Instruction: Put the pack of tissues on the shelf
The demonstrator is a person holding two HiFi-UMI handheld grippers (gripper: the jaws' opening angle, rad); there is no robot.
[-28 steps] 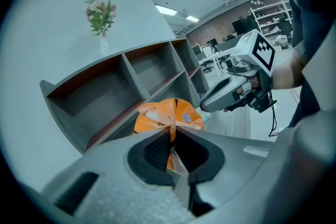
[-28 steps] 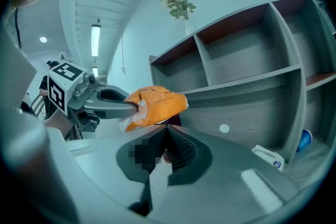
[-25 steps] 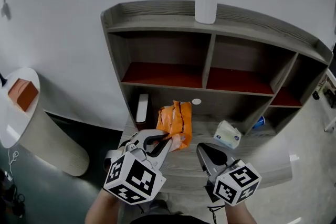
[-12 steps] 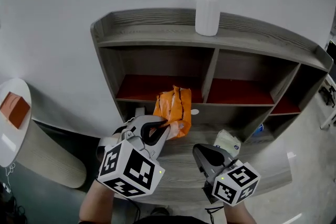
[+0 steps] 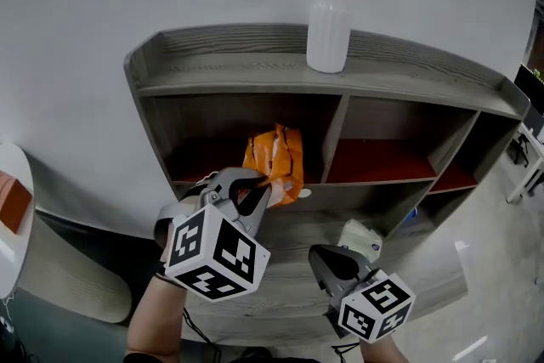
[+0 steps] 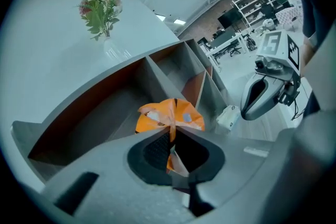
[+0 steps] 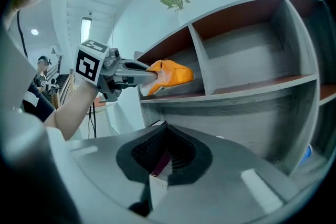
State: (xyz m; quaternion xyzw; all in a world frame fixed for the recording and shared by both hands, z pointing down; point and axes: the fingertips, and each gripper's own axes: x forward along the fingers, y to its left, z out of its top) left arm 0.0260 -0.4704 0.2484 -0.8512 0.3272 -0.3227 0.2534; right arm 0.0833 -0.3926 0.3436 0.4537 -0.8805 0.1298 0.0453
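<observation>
The orange pack of tissues (image 5: 274, 161) hangs in front of the upper left compartment of the grey shelf unit (image 5: 238, 42). My left gripper (image 5: 259, 193) is shut on the pack's lower edge and holds it up. In the left gripper view the pack (image 6: 168, 115) is pinched between the jaws of the left gripper (image 6: 172, 131). The right gripper view shows the pack (image 7: 170, 73) just above that compartment's red-brown floor. My right gripper (image 5: 323, 255) sits lower, over the bottom board, shut with nothing in it.
A white vase (image 5: 328, 34) with a plant stands on the shelf unit's top. A white tissue pack (image 5: 361, 238) and a blue thing (image 5: 414, 212) lie on the bottom board at the right. A round white table (image 5: 7, 225) stands at the far left.
The left gripper has lifted the orange pack from the bottom board up to the upper left compartment. The right gripper has shifted only a little.
</observation>
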